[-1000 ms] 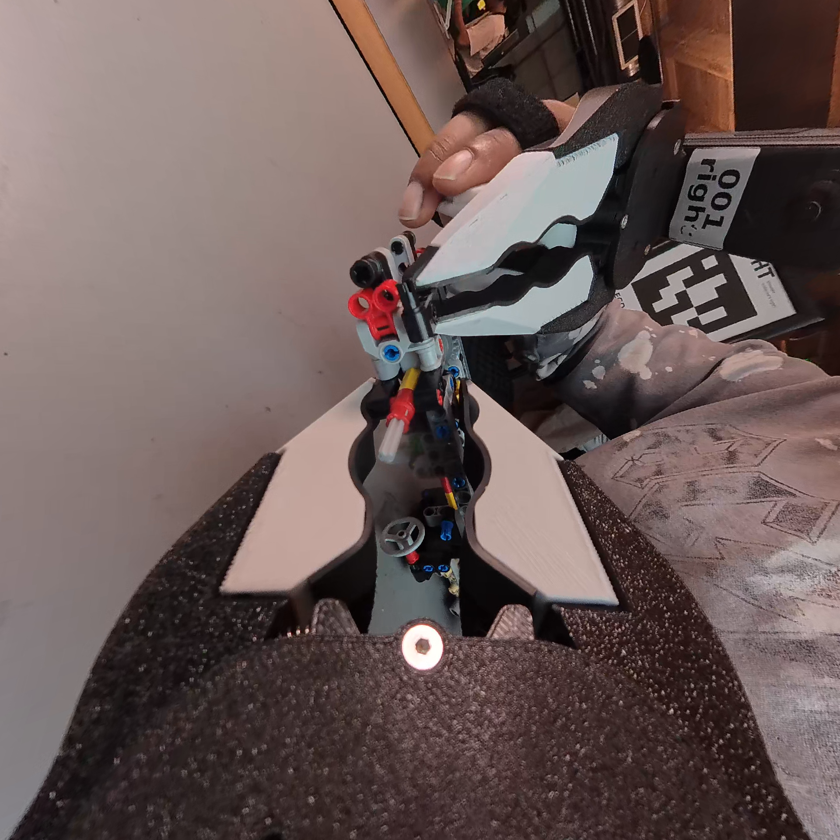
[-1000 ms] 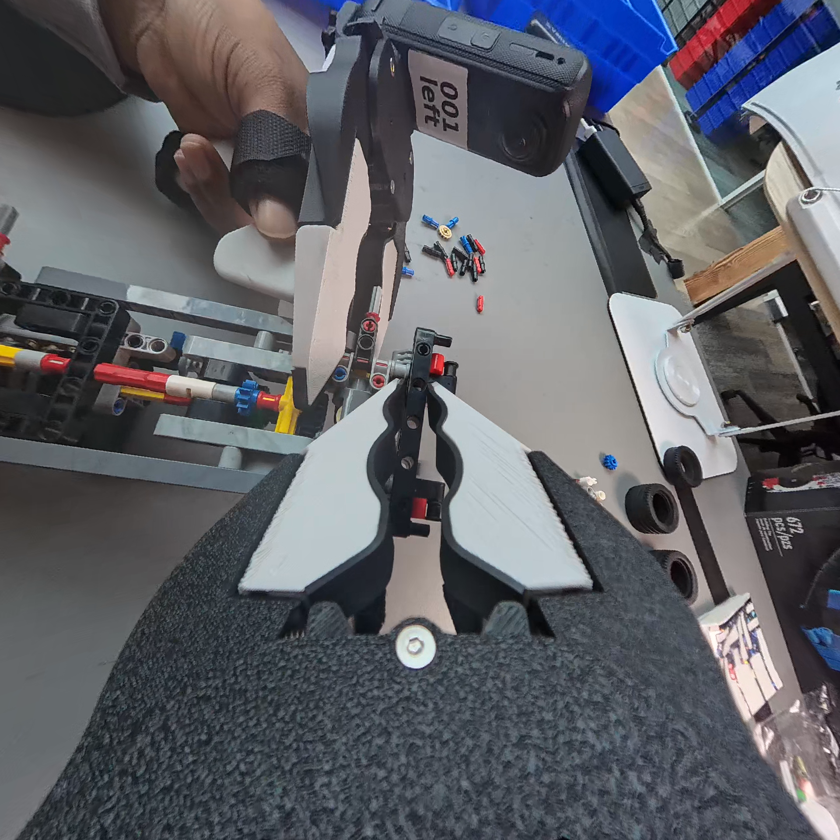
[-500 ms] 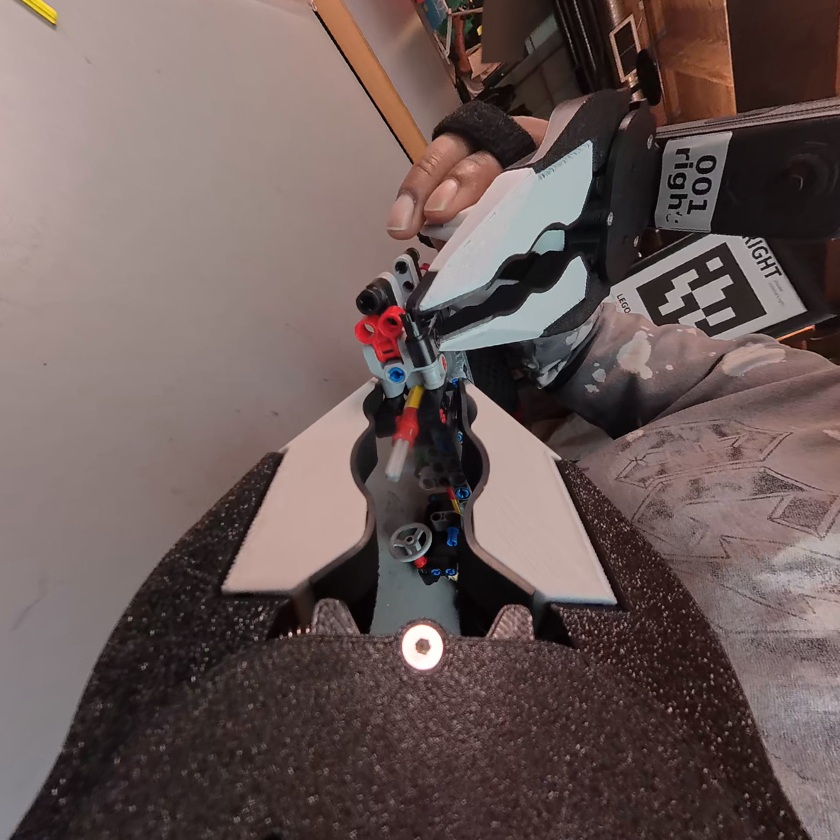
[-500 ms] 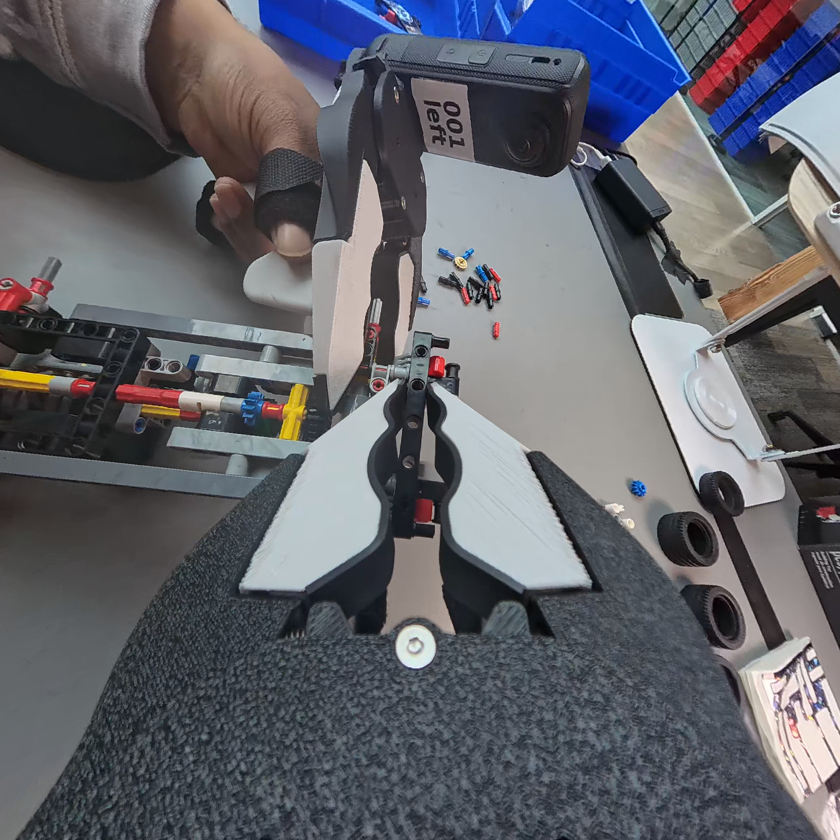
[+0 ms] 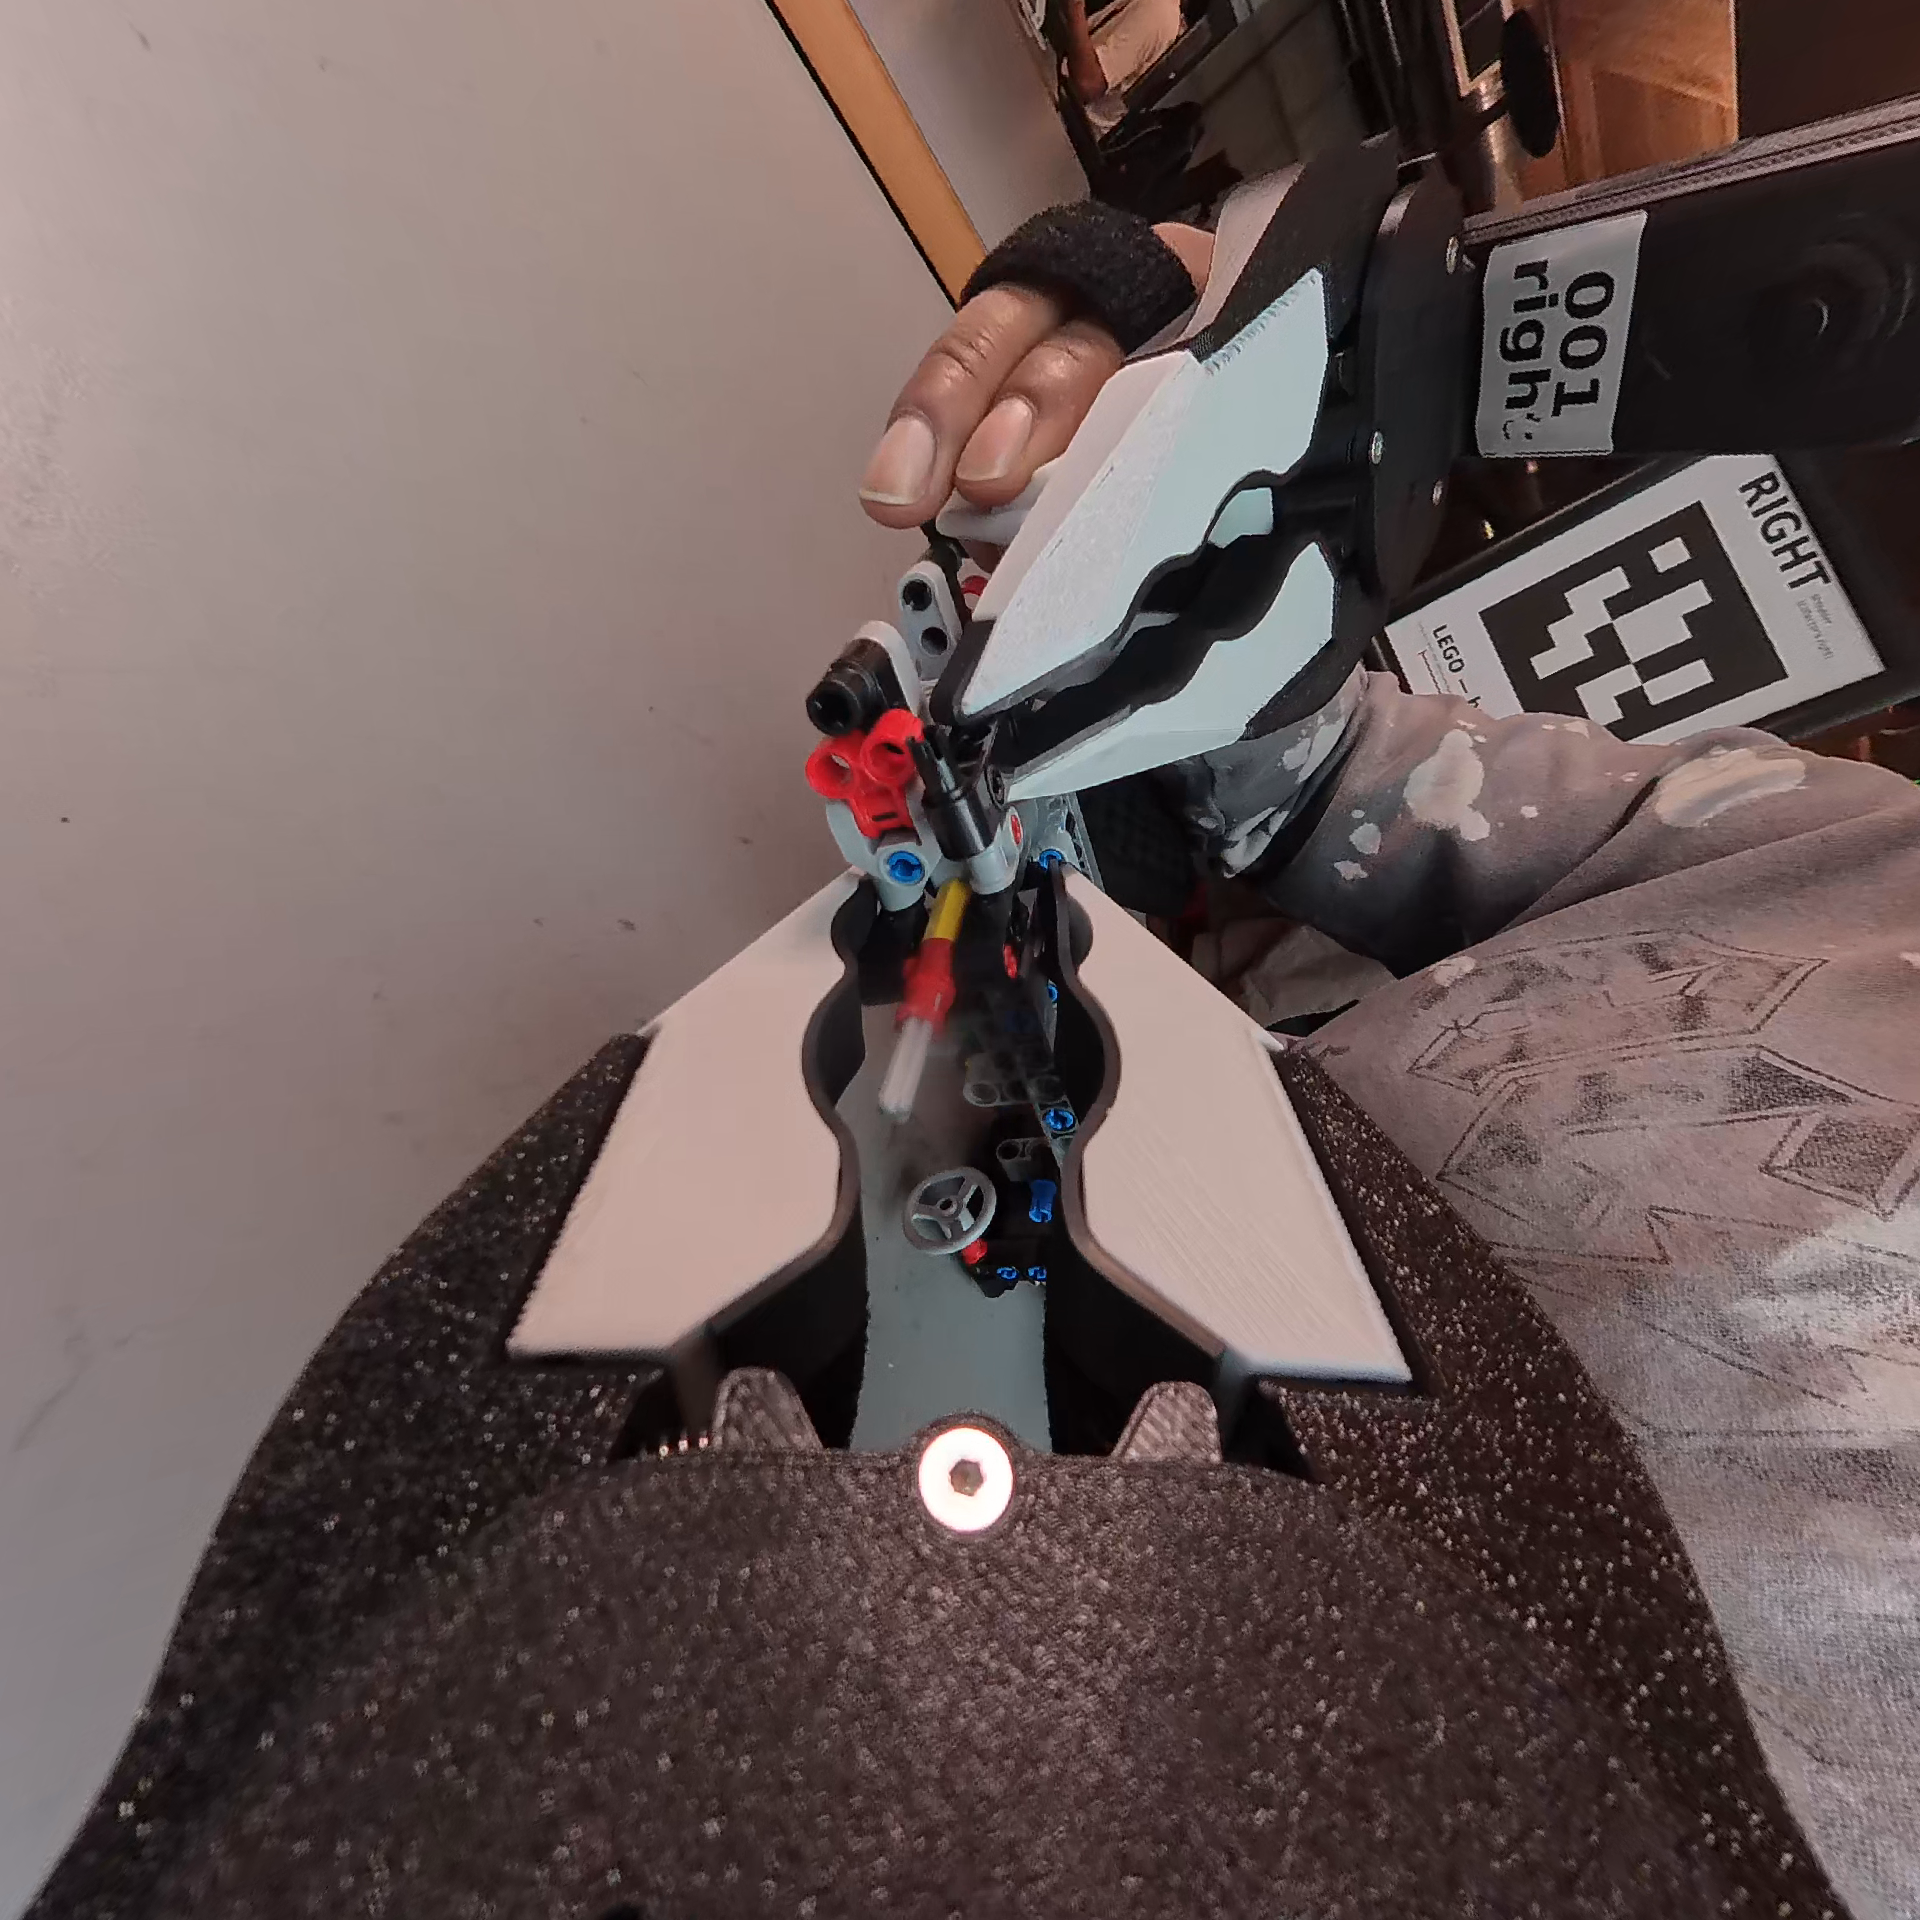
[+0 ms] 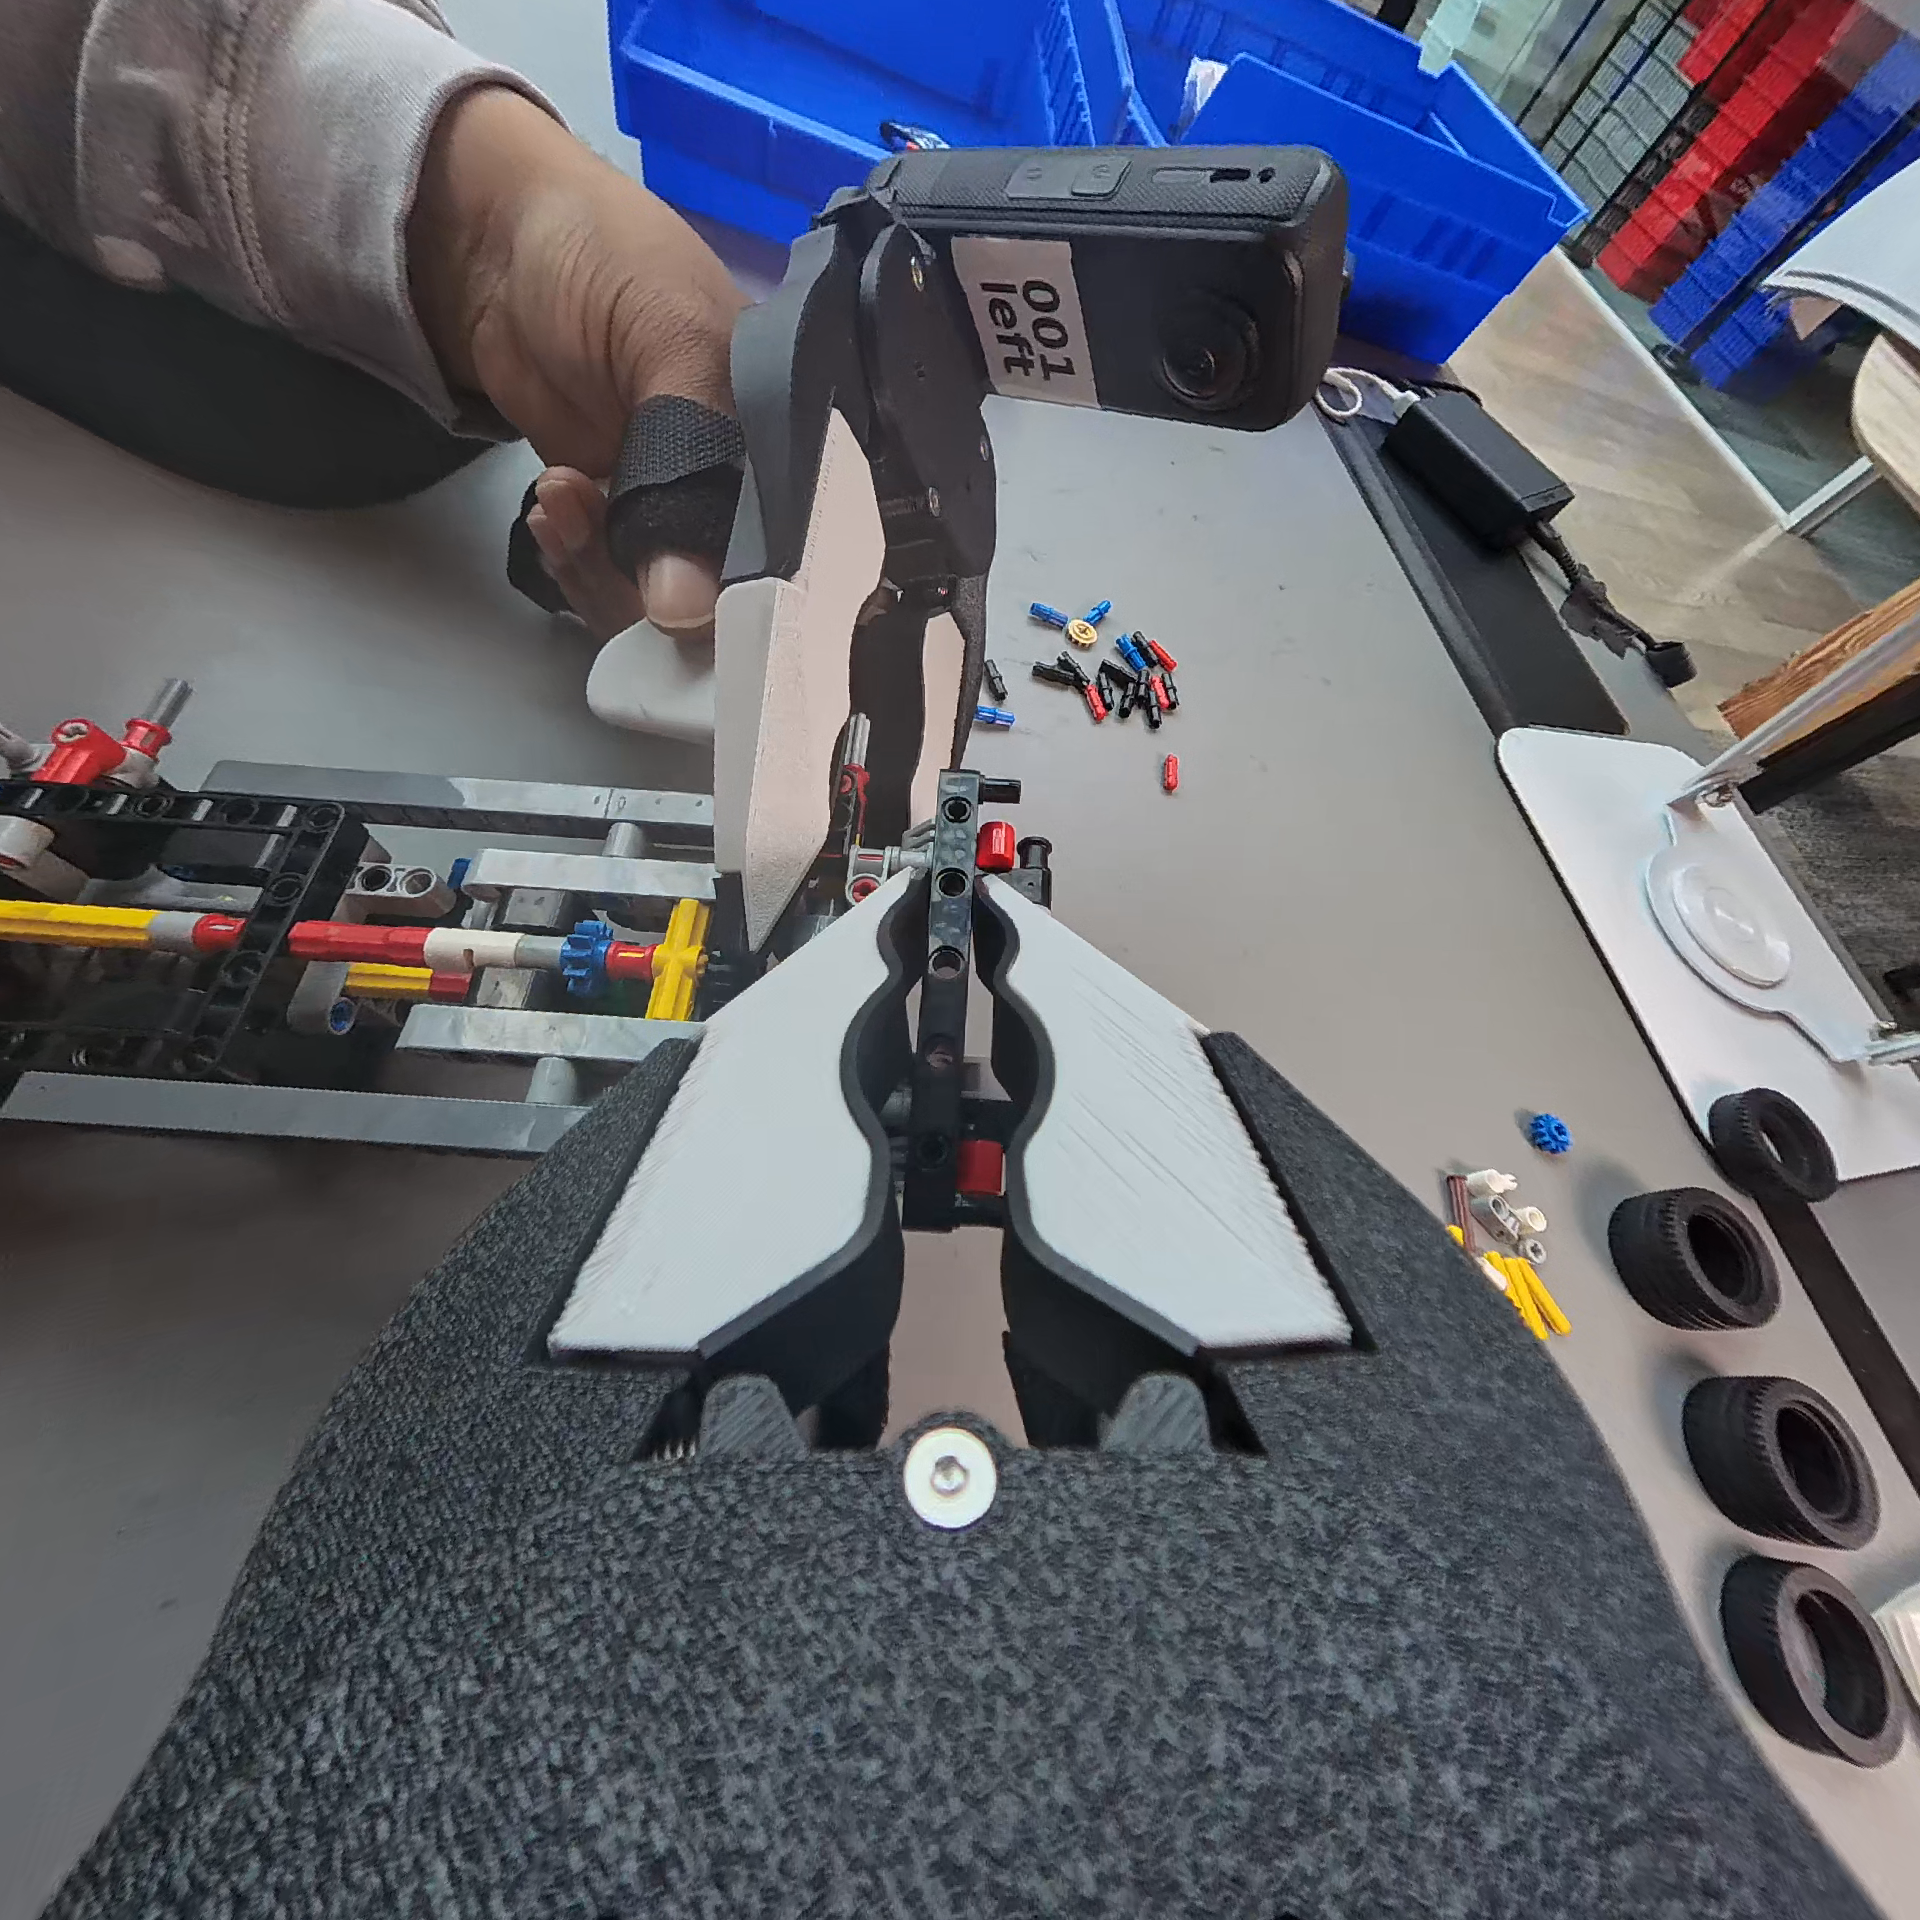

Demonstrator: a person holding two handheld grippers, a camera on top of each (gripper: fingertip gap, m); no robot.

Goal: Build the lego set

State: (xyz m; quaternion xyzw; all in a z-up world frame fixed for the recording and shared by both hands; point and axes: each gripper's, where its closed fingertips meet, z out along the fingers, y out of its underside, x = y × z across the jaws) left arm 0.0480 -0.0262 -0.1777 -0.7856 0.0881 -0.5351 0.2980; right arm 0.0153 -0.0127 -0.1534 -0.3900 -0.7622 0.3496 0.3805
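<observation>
My right gripper (image 6: 951, 904) is pinched tight on the thin black beam (image 6: 948, 997) mid-frame, my left gripper (image 5: 956, 914) hugs the car frame's (image 6: 364, 935) end, and both feel light, stiff, snap-apart, so I hold flat sides.

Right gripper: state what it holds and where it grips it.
The right gripper is shut on a black holed beam, its fingers clamping the beam's flat sides along its length; the far end sticks out past the tips.

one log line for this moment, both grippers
left gripper: around grey lego chassis end | right gripper: shut on black holed lego beam | beam at chassis end
</observation>
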